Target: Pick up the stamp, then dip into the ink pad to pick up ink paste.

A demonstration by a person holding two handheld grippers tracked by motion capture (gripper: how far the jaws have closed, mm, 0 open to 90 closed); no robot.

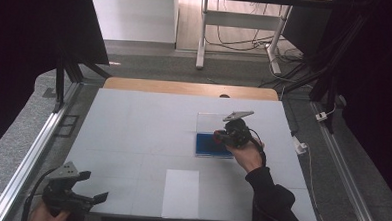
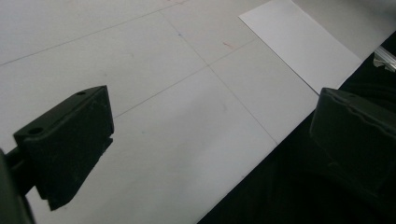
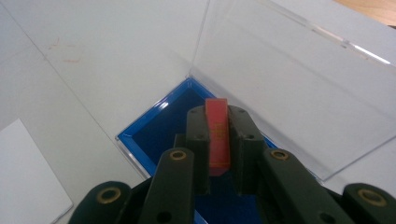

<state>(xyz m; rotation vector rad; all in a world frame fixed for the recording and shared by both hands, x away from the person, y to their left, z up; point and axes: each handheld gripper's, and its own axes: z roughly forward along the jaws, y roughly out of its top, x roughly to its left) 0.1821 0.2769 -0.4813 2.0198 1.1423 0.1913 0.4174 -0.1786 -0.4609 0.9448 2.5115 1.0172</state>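
**Red flat piece held over the blue tray**

Red, thin, flat rectangular piece (image 3: 218,135) sits edge-on between the two black jaws of the right hand-held gripper (image 3: 218,140), which is clamped narrowly on it. The piece hangs over a shallow blue tray (image 3: 159,122) whose clear plastic lid (image 3: 289,88) stands raised behind it. In the high view the right hand-held gripper (image 1: 218,137) and the tray (image 1: 205,145) lie right of the middle of the white bench (image 1: 133,133), nearer its right edge. A white paper sheet (image 1: 181,194) lies at the near edge. The left hand-held gripper (image 1: 94,187) hovers by the near left corner, jaws spread wide and holding nothing.
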